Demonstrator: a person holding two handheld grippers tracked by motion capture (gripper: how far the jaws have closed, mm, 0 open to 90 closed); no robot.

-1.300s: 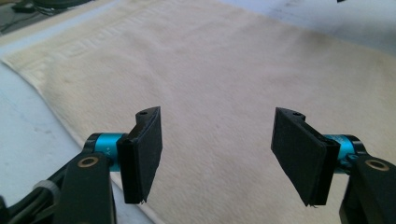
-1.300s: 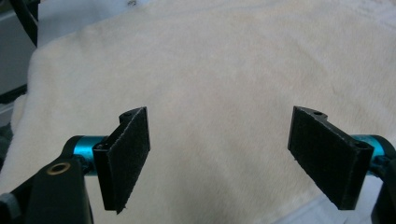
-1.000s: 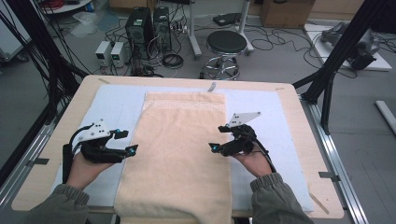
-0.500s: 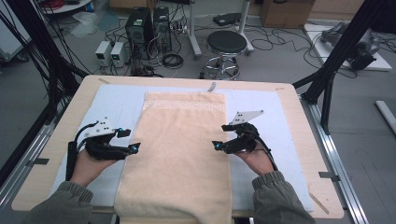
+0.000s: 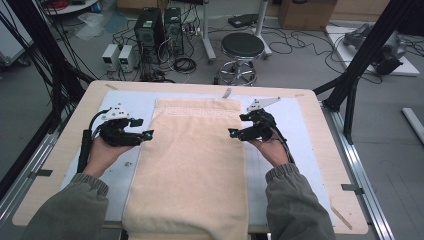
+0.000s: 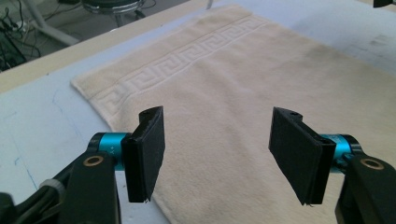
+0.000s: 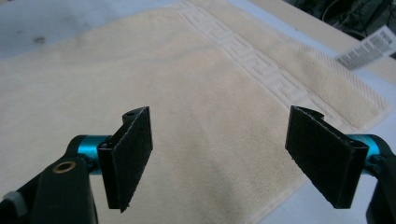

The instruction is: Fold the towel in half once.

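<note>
- The left hand-held gripper (image 5: 146,134) hovers at the left long edge of a cream towel (image 5: 192,165), its jaws spread with nothing between them; they have just been closing a little.
- In the left gripper view the left hand-held gripper (image 6: 217,154) looks across the towel (image 6: 243,93), whose edge runs below the two black pads, apart from both.
- The right hand-held gripper (image 5: 233,133) sits over the towel's right long edge, jaws also wide apart and empty, having just narrowed slightly.
- In the right gripper view the right hand-held gripper (image 7: 224,156) has the towel (image 7: 187,93) lying flat beneath it.
- The towel lies lengthwise down the middle of a pale blue mat (image 5: 300,125) on the wooden tabletop (image 5: 65,125), its patterned band at the far end and its near end hanging over the tabletop's front edge.
- A small paper label (image 7: 366,46) lies beyond the towel's far end.
</note>
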